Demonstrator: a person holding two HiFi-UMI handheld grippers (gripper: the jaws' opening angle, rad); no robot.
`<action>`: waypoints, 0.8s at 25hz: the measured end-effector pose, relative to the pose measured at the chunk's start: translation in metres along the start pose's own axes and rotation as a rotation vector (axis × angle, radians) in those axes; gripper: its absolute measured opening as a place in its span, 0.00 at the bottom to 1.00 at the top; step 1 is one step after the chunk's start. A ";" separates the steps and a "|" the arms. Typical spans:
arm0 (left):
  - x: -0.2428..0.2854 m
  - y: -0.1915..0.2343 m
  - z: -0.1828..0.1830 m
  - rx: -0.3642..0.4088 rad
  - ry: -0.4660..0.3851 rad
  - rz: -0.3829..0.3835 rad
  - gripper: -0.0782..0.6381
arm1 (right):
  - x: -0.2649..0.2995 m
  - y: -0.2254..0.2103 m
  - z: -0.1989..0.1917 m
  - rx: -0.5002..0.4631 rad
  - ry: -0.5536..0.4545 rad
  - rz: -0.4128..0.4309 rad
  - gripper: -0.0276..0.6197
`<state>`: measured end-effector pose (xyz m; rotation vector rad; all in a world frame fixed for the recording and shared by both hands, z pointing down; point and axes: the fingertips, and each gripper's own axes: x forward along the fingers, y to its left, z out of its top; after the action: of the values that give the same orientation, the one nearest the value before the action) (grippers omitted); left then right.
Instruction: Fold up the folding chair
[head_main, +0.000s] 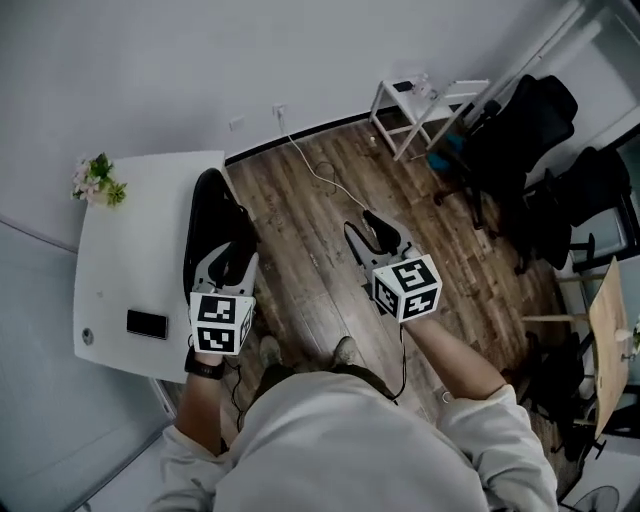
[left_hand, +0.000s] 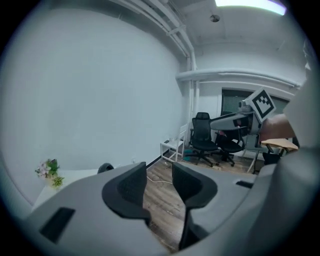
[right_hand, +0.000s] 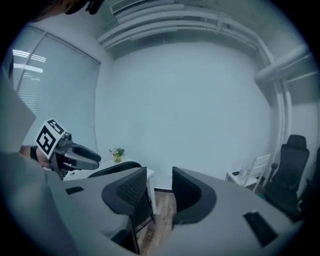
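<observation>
Folding chair (head_main: 212, 215) stands against white table (head_main: 140, 250).
Head view: left gripper (head_main: 228, 262) just over chair, right gripper (head_main: 372, 222) over wood floor (head_main: 300, 250). Left gripper view: jaws apart, nothing between. Right gripper view: jaws apart, empty, chair beyond them.

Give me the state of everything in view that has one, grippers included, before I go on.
left gripper: jaws apart, nothing between them.
right gripper: jaws apart, nothing between them.
folding chair: looks folded flat, standing upright at the edge of the white table.
phone: lying flat on the table, screen dark.
cable: lying loose on the floor.
office chairs: upright, nobody seated.
</observation>
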<state>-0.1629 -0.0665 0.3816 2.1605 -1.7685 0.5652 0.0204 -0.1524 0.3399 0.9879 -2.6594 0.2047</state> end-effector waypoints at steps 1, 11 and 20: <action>0.003 -0.016 0.009 0.014 -0.010 -0.016 0.33 | -0.022 -0.011 0.000 -0.007 -0.016 -0.029 0.31; 0.014 -0.126 0.043 0.091 -0.077 -0.131 0.17 | -0.163 -0.062 -0.025 -0.032 -0.114 -0.250 0.10; 0.019 -0.175 0.044 0.103 -0.080 -0.196 0.12 | -0.214 -0.078 -0.043 -0.014 -0.138 -0.314 0.07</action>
<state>0.0168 -0.0675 0.3560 2.4245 -1.5719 0.5388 0.2355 -0.0691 0.3141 1.4419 -2.5724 0.0509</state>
